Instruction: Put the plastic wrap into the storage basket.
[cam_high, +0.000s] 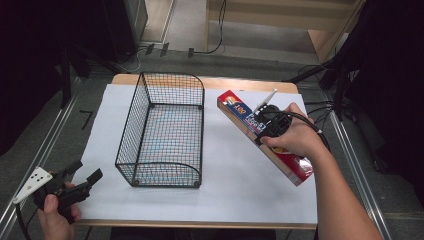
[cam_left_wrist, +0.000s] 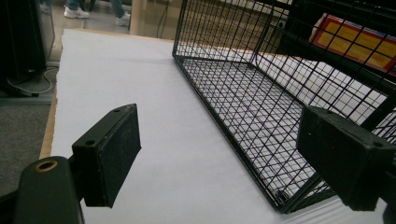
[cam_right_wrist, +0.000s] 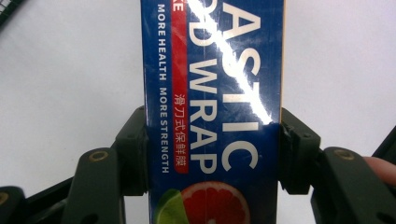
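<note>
Right gripper (cam_high: 264, 131) fingers clamp the wrap box (cam_high: 240, 114) just right of the basket (cam_high: 165, 131); left gripper (cam_high: 84, 176) near its front-left corner, fingers wide.

Left hand-held gripper (cam_high: 84, 176) held low at the near left, jaws parted; right hand-held gripper (cam_high: 264, 131) reaching forward, jaws clamped.
</note>
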